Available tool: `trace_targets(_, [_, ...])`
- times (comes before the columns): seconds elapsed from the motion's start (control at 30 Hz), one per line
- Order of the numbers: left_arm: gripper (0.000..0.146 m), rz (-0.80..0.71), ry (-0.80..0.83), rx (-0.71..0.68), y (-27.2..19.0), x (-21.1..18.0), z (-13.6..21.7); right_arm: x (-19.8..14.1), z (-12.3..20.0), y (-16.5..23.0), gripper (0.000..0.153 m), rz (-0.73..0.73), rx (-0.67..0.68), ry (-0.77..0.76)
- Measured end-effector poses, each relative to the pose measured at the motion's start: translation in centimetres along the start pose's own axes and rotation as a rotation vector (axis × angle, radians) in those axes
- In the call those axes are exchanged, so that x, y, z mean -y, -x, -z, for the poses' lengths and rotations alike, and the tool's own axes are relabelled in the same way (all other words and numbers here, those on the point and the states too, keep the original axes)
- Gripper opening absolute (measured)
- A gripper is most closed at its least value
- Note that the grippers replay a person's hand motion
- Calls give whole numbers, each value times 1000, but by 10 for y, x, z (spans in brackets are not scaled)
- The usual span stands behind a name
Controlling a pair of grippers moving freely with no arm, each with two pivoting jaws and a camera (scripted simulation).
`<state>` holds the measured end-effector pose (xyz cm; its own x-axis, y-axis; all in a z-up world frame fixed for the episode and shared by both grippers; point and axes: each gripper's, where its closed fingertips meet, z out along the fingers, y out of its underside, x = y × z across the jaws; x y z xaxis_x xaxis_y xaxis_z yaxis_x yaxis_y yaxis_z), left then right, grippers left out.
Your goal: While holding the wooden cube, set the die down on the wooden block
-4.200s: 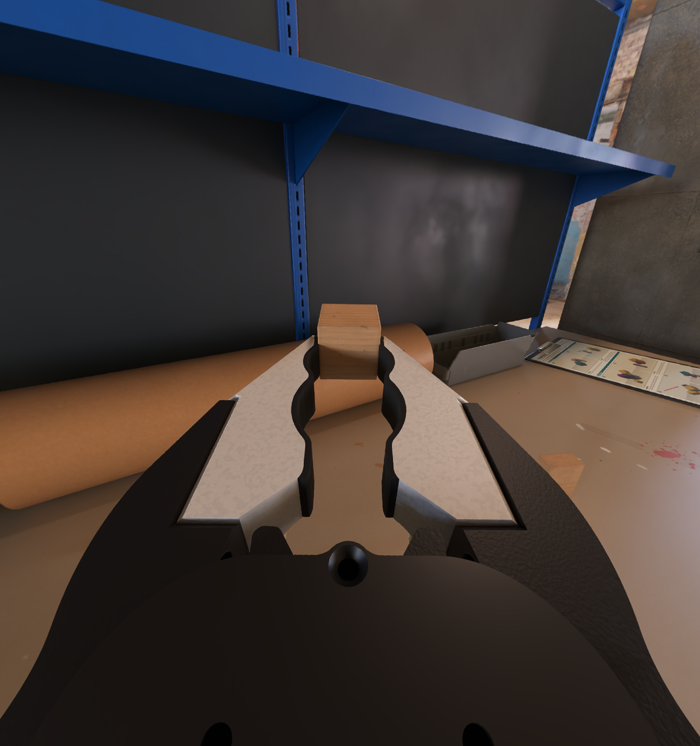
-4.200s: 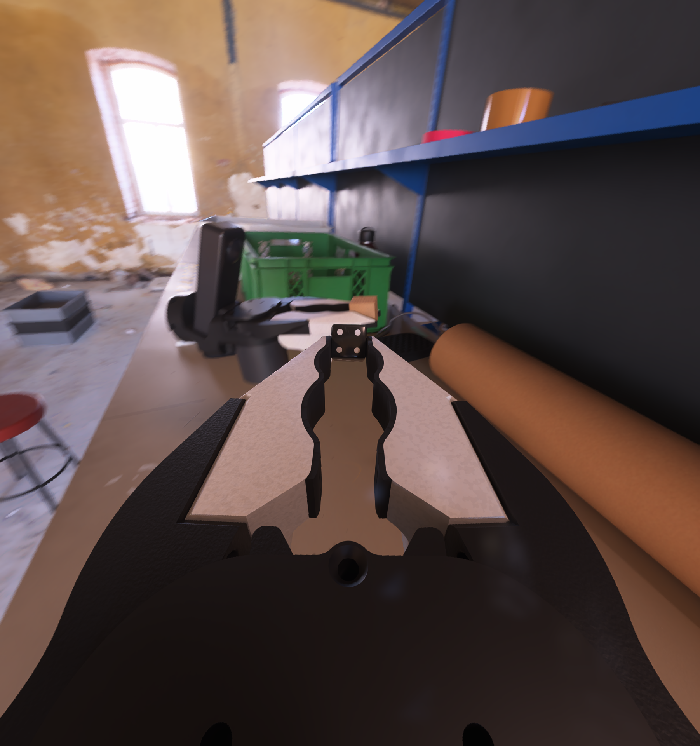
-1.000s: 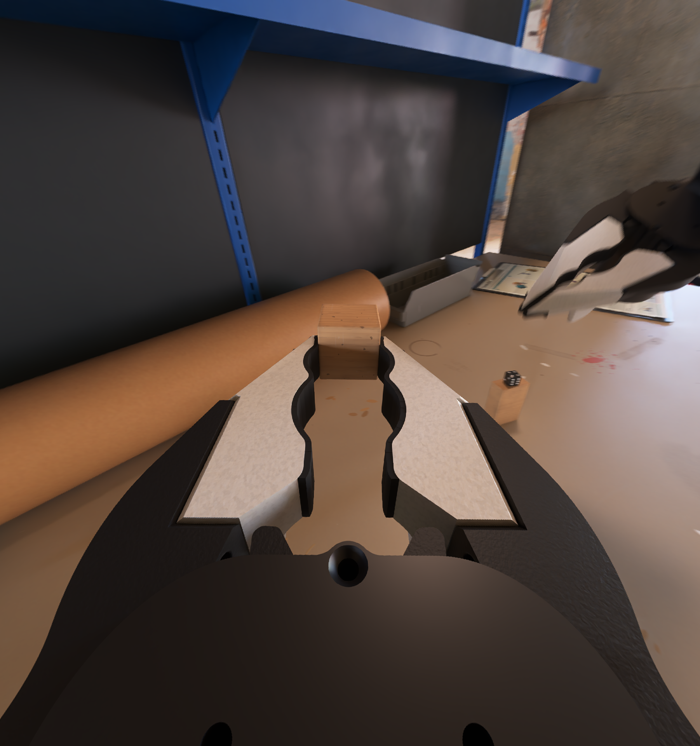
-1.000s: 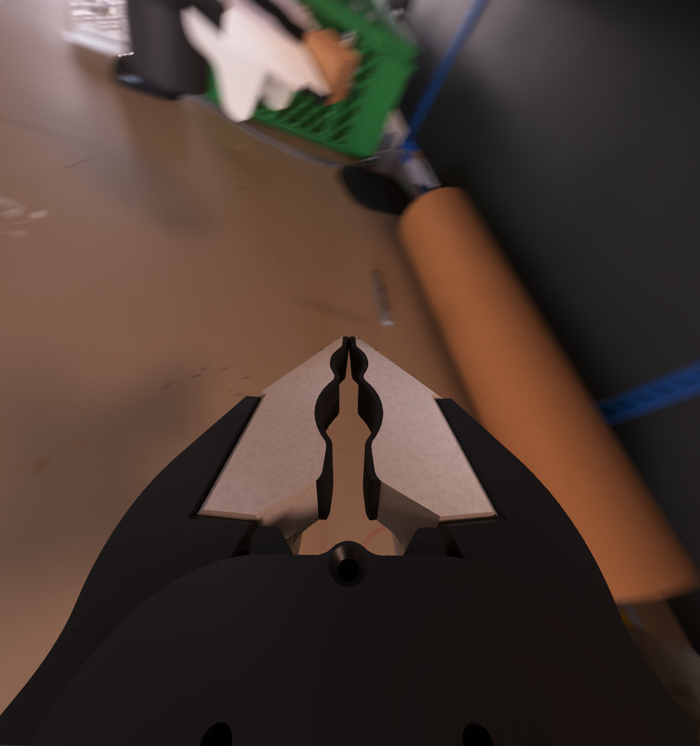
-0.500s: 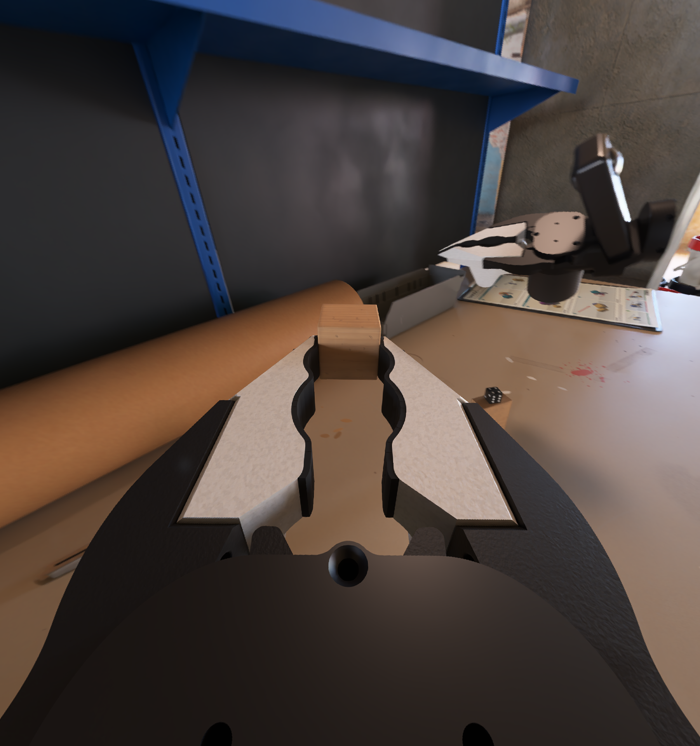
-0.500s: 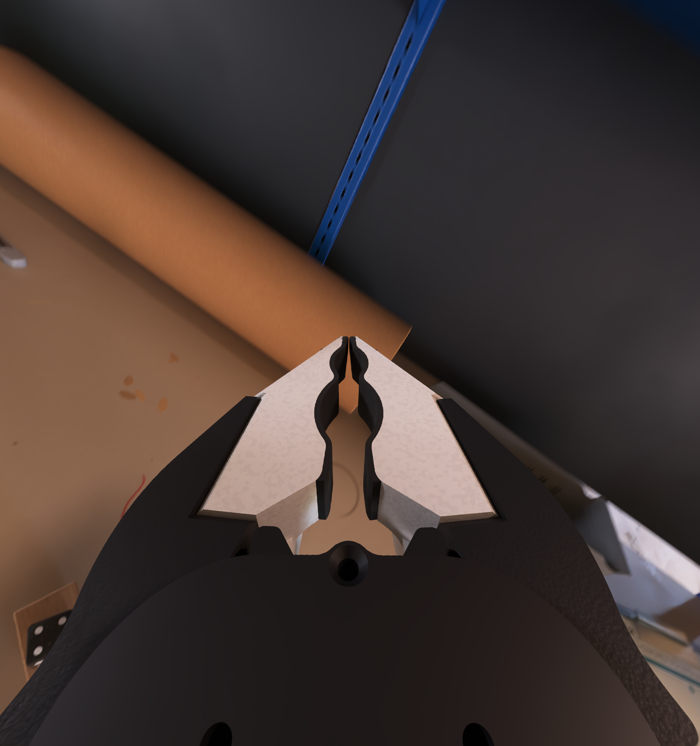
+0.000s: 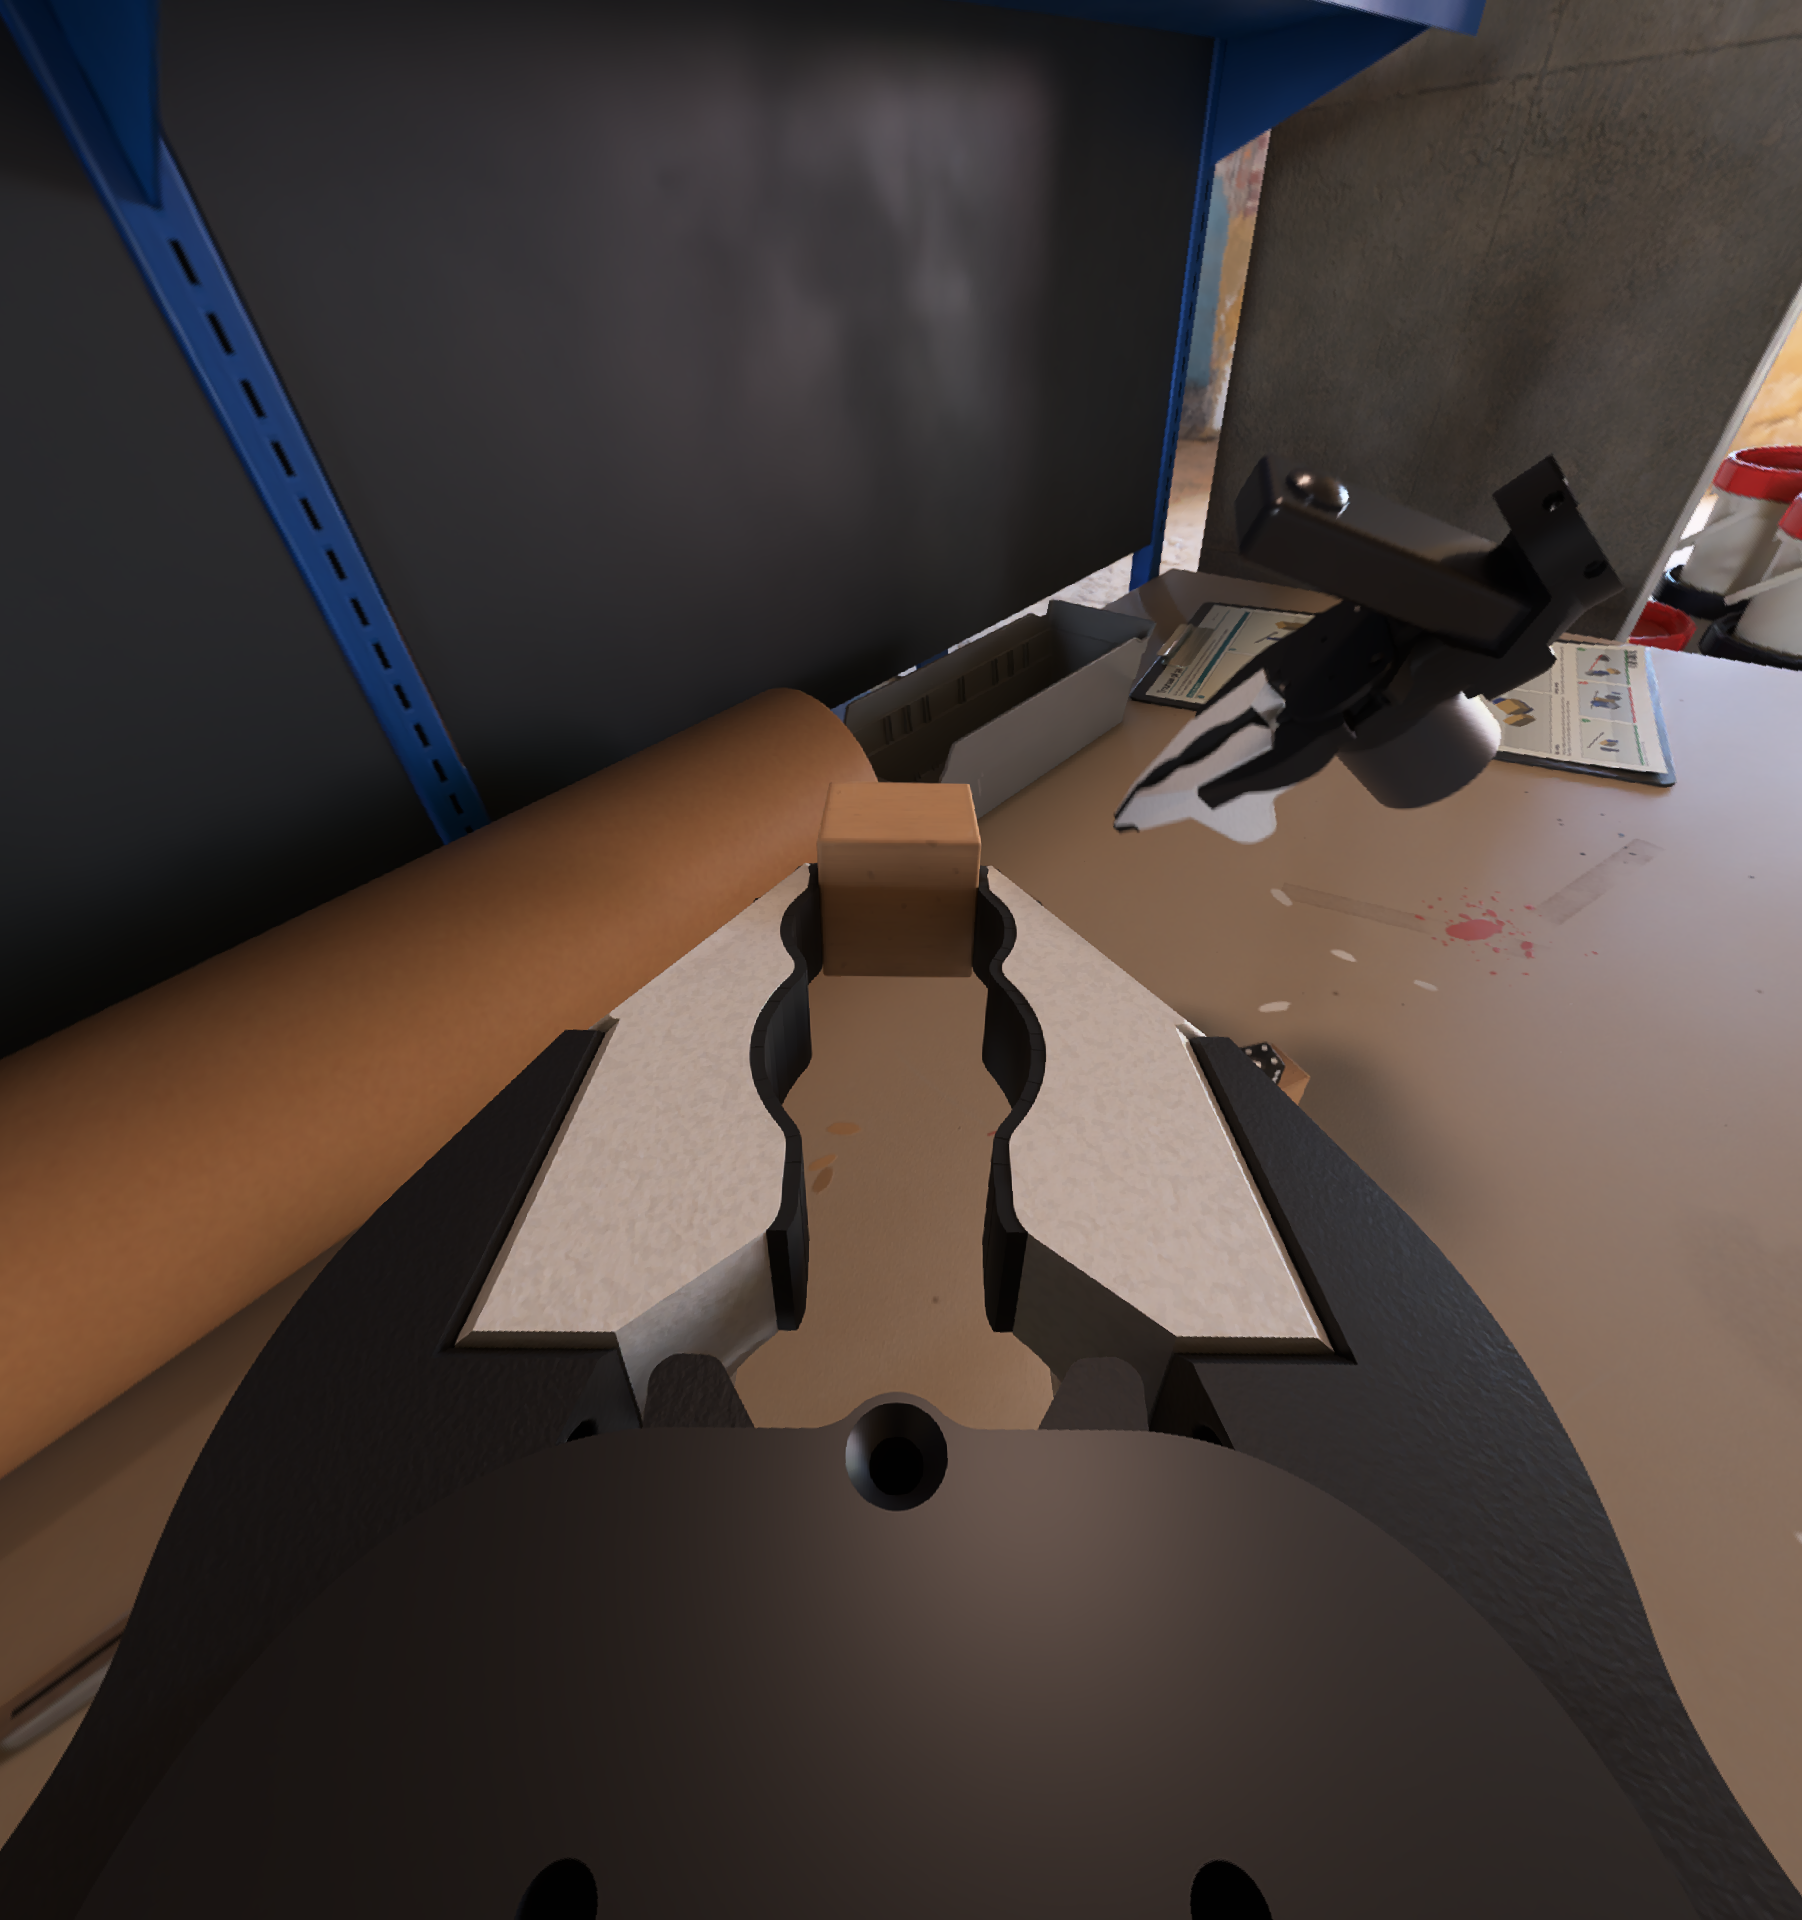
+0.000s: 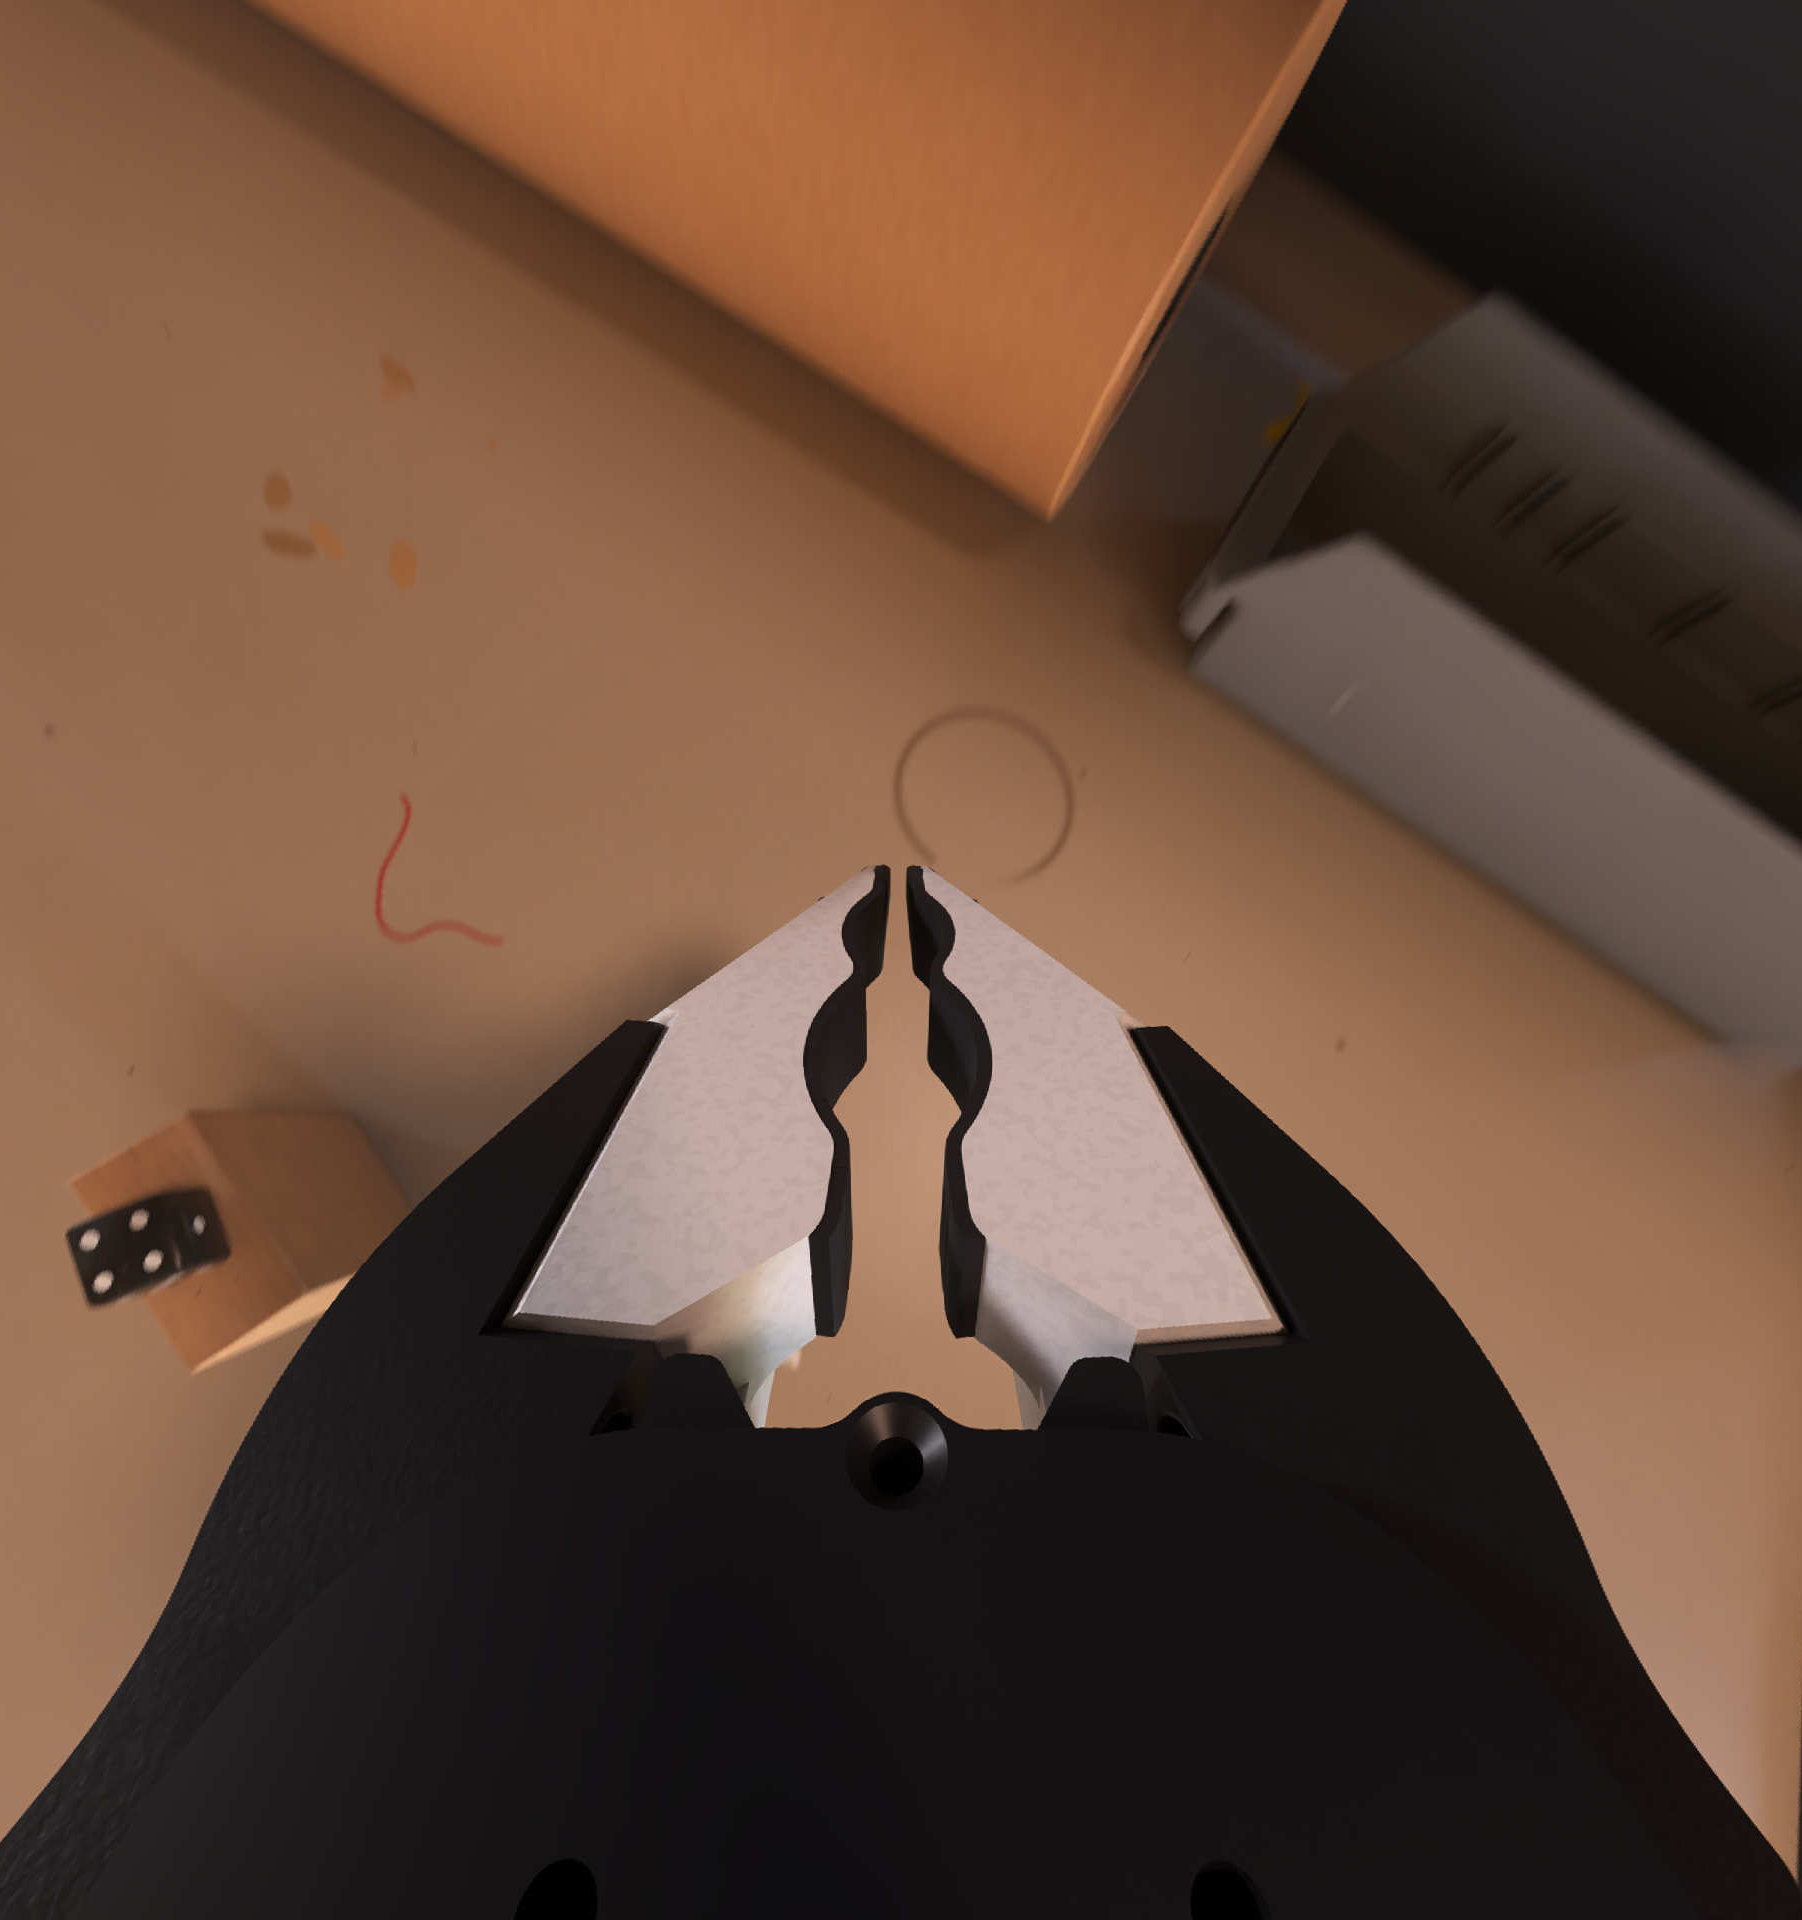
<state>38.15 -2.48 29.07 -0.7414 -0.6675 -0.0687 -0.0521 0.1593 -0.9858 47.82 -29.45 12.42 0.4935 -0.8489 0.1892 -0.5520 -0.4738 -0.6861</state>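
Already perched at the block's (image 8: 242, 1226) edge, lower left, the die (image 8: 144, 1252) could tip; our left gripper (image 7: 897, 914) clamps the cube (image 7: 897, 894), right gripper (image 8: 898, 883) empty, nearly closed

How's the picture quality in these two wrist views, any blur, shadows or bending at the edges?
Left wrist view: sharp on the wooden cube in the left gripper, bright daylight at far right, shelf upright leaning from wide-angle distortion. Right wrist view: grey box streaked with blur, die on the wooden block slightly soft, cardboard roll shadowing the table.
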Motion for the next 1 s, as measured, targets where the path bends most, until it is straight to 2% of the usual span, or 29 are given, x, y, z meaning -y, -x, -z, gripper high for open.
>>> trace_targets(0.07, [28, 0, 27, -14, 0, 8, -15, -14, -1, 7, 8, -30, 53, 73])
trace_targets(0.17, [28, -30, 100, -54, -3, 10, -40, -25, 13, 17, 21, -112, 174, 96])
trace_targets(0.27, [28, -89, 176, -41, 1, 9, -63, -33, 34, 13, 32, -177, 191, 88])
trace_targets(0.47, [28, -127, 162, 16, 15, 47, -97, -28, 79, 8, 33, -254, 267, -107])
trace_targets(0.6, [28, -185, 128, 55, 17, 76, -117, -42, 81, 6, 32, -290, 270, -53])
trace_targets(0.73, [28, -239, 124, 77, 13, 96, -136, -37, 92, 37, 23, -169, 454, -93])
trace_targets(0.83, [28, -278, 150, 84, 10, 103, -146, -37, 105, 50, 25, -2, 437, -120])
trace_targets(0.93, [28, -335, 172, 103, 7, 106, -153, -32, 120, 62, 30, 202, 411, -230])
trace_targets(1.0, [28, -362, 184, 111, 6, 105, -155, -33, 126, 71, 31, 278, 431, -274])
